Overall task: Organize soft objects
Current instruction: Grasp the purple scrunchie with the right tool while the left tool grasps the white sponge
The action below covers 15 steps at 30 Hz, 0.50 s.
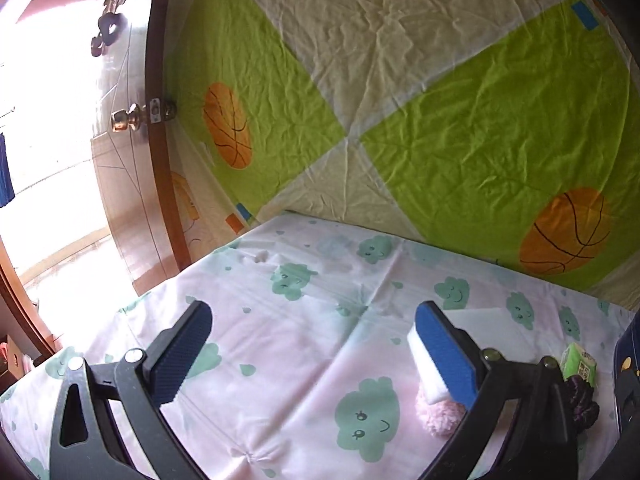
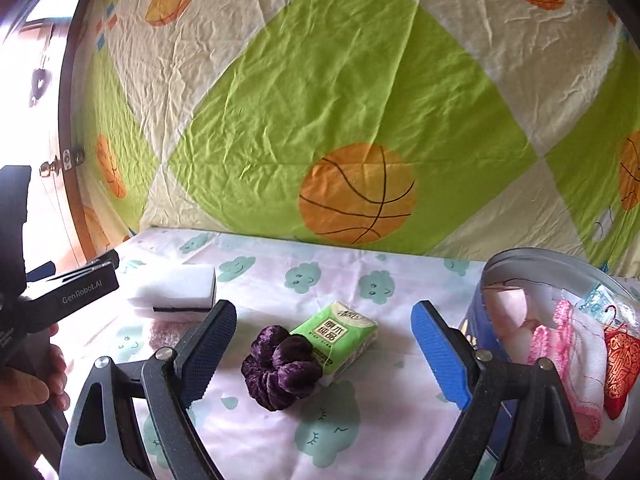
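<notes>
Soft objects, status: partly sorted, by the look of it.

- Round tin (image 2: 496, 276), just outside the right gripper's (image 2: 328, 348) blue finger: holds pink and white cloths and a red pouch (image 2: 620, 372). Counted as done.
- Purple scrunchie (image 2: 280, 372): on the cloud-print sheet (image 2: 280, 280), between the spread right jaws, untouched.
- Green tissue pack (image 2: 336, 334): touching the scrunchie, beyond it, between the same jaws.
- White sponge (image 2: 176, 286): beyond the right gripper's dark finger; seen from the left wrist, against the outer side of the blue finger.
- Pink fluffy item (image 1: 438, 414): partly hidden under that finger.
- Left gripper (image 1: 316, 340): jaws spread, nothing between them.

Remaining: four loose items.
</notes>
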{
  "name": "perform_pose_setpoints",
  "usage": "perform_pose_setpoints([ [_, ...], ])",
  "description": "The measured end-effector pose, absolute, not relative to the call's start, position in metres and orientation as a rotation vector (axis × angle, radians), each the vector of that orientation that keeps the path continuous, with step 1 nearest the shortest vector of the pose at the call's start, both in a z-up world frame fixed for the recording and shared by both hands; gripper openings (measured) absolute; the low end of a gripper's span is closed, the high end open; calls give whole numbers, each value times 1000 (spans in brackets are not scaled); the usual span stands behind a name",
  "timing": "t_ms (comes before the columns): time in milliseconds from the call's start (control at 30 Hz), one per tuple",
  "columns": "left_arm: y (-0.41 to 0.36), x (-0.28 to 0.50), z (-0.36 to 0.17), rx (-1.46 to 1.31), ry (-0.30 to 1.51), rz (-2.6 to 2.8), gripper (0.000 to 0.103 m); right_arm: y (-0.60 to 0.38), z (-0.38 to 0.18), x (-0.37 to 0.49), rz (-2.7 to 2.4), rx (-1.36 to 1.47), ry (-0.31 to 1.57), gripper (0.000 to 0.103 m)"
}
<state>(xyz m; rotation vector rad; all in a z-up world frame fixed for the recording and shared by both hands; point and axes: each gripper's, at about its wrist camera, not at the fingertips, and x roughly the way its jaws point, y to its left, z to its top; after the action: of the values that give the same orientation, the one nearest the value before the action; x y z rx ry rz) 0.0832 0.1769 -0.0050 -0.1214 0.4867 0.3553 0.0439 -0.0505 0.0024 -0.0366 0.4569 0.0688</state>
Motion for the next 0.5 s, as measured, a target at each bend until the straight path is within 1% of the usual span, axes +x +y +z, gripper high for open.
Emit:
perform_pose_setpoints([
  [233, 185, 83, -4, -154, 489, 358, 103, -26, -14, 67, 133, -138, 601, 90],
  [267, 184, 83, -4, -153, 488, 358, 103, -25, -16, 69, 146, -142, 618, 87],
  [300, 184, 83, -4, -152, 488, 358, 103, -24, -18, 72, 164, -143, 638, 77],
  [333, 184, 83, -4, -153, 490, 356, 103, -23, -20, 75, 178, -143, 655, 71],
  [400, 185, 83, -4, -156, 495, 350, 103, -22, -25, 81, 206, -139, 701, 51],
  [500, 185, 83, -4, -171, 497, 336, 103, -23, -30, 86, 229, -120, 738, 42],
])
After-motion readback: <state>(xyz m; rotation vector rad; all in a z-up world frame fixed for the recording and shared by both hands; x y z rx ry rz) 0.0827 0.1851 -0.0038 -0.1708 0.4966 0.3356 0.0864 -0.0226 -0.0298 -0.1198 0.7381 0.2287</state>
